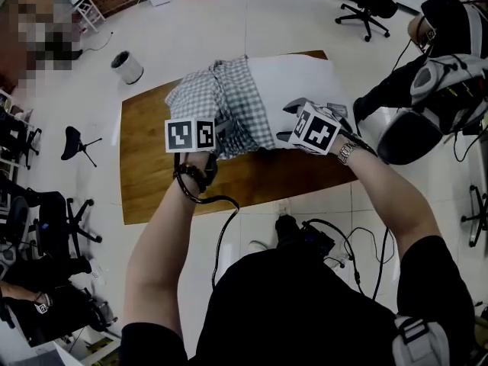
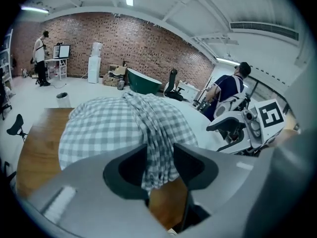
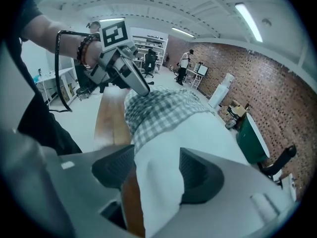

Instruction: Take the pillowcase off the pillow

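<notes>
Left gripper [image 2: 161, 163] clamps a bunched fold of the checked pillowcase [image 1: 221, 97] at the near edge of the wooden table [image 1: 152, 166]. Just beside it, the right gripper [image 3: 158, 175] has its jaws wide apart, with the bare white pillow [image 1: 297, 78] corner loosely between them. The pillowcase is gathered over the pillow's left half, and the right half lies uncovered. In the head view, the marker cubes hide both pairs of jaws. Farther off on the floor stand a white bin [image 1: 127, 67], a black stool [image 1: 72, 142] and an office chair [image 1: 367, 2].
</notes>
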A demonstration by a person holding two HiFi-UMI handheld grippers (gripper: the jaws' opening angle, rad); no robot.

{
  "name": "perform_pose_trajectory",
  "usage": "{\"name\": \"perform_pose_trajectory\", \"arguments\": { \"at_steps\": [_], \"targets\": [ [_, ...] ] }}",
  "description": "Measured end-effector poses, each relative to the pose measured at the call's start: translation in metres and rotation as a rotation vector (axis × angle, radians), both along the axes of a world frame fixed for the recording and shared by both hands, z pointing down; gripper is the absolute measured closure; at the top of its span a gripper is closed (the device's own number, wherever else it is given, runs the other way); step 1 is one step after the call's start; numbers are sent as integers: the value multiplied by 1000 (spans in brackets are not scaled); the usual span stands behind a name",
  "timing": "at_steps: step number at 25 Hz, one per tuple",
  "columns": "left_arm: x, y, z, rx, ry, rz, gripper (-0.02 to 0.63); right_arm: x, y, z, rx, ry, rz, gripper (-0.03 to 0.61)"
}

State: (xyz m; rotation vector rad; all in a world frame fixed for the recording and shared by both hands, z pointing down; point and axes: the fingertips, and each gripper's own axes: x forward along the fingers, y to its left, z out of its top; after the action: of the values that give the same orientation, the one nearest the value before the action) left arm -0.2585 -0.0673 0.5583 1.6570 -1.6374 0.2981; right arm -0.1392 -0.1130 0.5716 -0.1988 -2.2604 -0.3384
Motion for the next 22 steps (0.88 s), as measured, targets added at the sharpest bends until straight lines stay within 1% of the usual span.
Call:
{"name": "perform_pose_trajectory", "arguments": {
  "at_steps": [3, 6, 7, 11, 15, 18, 22],
  "targets": [
    [15, 6, 7, -5, 19, 18, 433, 0, 7, 7, 40, 7, 0, 290],
    [23, 13, 20, -15, 36, 13, 410, -2, 10, 15, 102, 5, 1, 281],
    [24, 14, 25, -17, 43, 10, 401, -2, 8, 17, 130, 6, -1, 269],
    [28, 14, 44, -25, 70, -18, 361, -6, 1, 34, 271, 25, -24, 249],
    [28, 15, 65, -47, 53, -60, 326, -10, -7, 52, 429, 51, -54, 239],
    [26, 8, 86, -78, 42, -83, 325, -14, -20, 66, 541, 71, -80, 238],
    [15, 2, 113, -118, 29, -119, 331, -21, -36, 91, 650, 112, -93, 239]
  ]
}}
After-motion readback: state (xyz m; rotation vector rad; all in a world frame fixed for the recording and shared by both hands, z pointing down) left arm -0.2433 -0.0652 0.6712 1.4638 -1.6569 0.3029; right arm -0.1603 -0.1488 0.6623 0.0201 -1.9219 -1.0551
